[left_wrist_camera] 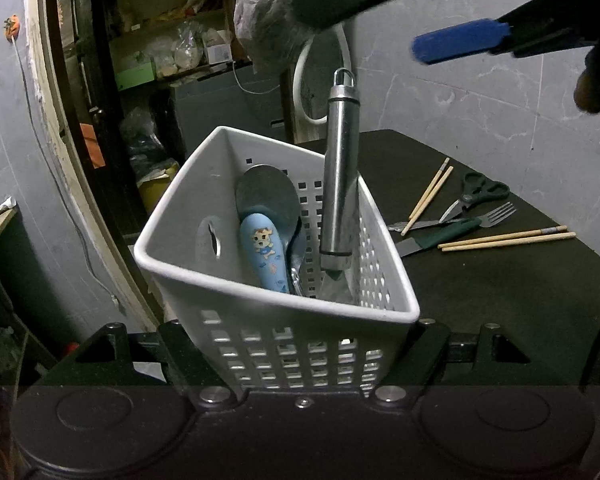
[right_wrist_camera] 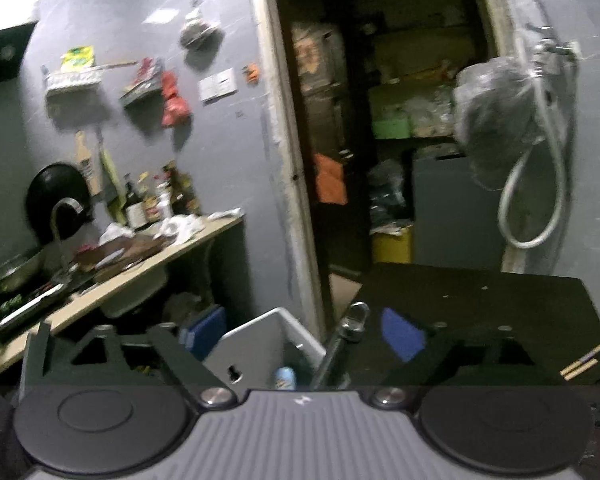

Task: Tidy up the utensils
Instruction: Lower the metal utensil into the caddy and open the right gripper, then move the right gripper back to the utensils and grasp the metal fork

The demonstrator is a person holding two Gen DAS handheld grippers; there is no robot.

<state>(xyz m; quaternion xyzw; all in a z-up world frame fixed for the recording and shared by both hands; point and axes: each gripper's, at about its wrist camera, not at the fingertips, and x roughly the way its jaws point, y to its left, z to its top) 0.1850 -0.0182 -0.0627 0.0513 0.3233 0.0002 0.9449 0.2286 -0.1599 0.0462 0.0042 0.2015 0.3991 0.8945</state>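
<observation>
My left gripper (left_wrist_camera: 300, 344) is shut on the near wall of a white perforated utensil basket (left_wrist_camera: 220, 280), held tilted. Inside it stand a steel-handled utensil (left_wrist_camera: 340, 176), a blue cartoon-print spoon (left_wrist_camera: 265, 256) and a metal ladle bowl (left_wrist_camera: 266, 196). My right gripper (left_wrist_camera: 384, 16), with blue pads (left_wrist_camera: 460, 46), hovers open and empty above the steel handle. In the right wrist view the right gripper (right_wrist_camera: 296, 340) is open over the basket (right_wrist_camera: 256, 344), with the steel handle's (right_wrist_camera: 340, 344) ring between the fingers.
On the black table (left_wrist_camera: 500, 300) to the right lie chopsticks (left_wrist_camera: 508, 238), more chopsticks (left_wrist_camera: 430, 194), scissors (left_wrist_camera: 476, 196), a fork (left_wrist_camera: 498, 214) and a green-handled knife (left_wrist_camera: 440, 234). A doorway to a storage room is behind. A kitchen counter (right_wrist_camera: 112, 280) stands to the left.
</observation>
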